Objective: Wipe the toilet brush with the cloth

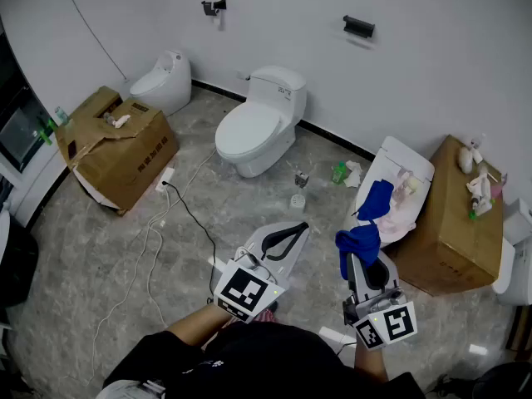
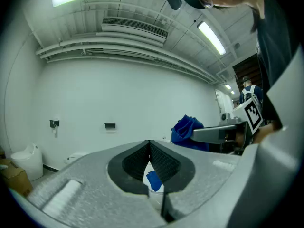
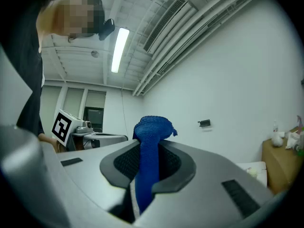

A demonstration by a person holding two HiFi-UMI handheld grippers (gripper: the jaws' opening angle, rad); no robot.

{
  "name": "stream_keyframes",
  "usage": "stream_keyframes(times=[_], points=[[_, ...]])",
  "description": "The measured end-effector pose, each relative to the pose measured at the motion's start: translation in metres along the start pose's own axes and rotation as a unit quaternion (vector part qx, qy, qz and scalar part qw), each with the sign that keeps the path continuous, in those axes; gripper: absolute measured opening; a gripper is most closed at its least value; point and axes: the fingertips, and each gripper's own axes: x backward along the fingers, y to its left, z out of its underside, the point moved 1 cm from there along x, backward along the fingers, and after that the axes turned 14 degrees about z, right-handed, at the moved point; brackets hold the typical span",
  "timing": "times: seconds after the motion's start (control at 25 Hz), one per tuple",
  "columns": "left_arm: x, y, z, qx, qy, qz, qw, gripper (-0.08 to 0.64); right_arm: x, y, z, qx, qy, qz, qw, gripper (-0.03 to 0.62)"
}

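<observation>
My right gripper (image 1: 361,262) is shut on a blue cloth (image 1: 357,239), which bunches up above its jaws. In the right gripper view the cloth (image 3: 150,139) runs as a strip between the pads and balls up past the tips of my right gripper (image 3: 148,151). My left gripper (image 1: 301,227) is beside it on the left, shut and holding nothing. In the left gripper view the dark pads of my left gripper (image 2: 149,145) meet at the tip, and the cloth (image 2: 186,129) hangs to their right. I cannot make out a toilet brush in any view.
A white toilet (image 1: 253,127) stands ahead, with a smaller white fixture (image 1: 162,81) at the far left. Cardboard boxes sit left (image 1: 116,148) and right (image 1: 453,223). A white ceramic piece (image 1: 403,169) leaning on the right box carries a second blue cloth (image 1: 376,199). Cables (image 1: 179,202), a cup (image 1: 297,199) and a green bottle (image 1: 339,173) lie on the floor.
</observation>
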Motion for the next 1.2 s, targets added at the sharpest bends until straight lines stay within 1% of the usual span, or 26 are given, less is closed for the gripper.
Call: stream_keyframes(times=[0.36, 0.48, 0.64, 0.8, 0.96, 1.2], points=[[-0.005, -0.003, -0.002, 0.001, 0.001, 0.008, 1.0000, -0.002, 0.001, 0.002, -0.002, 0.027, -0.007, -0.005, 1.000, 0.071], [-0.004, -0.002, -0.001, -0.004, 0.004, 0.006, 1.0000, -0.002, 0.002, 0.004, -0.003, 0.024, -0.019, -0.006, 1.000, 0.071], [-0.003, -0.002, 0.001, -0.014, 0.009, 0.009, 0.9998, -0.002, 0.001, 0.001, 0.000, 0.021, -0.023, 0.006, 1.000, 0.071], [-0.005, 0.001, 0.004, -0.011, 0.012, 0.014, 0.9998, -0.002, -0.003, 0.001, 0.000, 0.005, -0.027, 0.003, 1.000, 0.071], [-0.001, 0.013, 0.006, -0.007, 0.010, 0.018, 0.9998, -0.002, -0.011, 0.007, -0.001, 0.005, -0.036, 0.012, 0.999, 0.071], [0.007, 0.031, 0.013, -0.003, 0.009, 0.029, 0.9995, -0.002, -0.026, 0.022, 0.007, 0.000, -0.033, 0.017, 0.999, 0.071]])
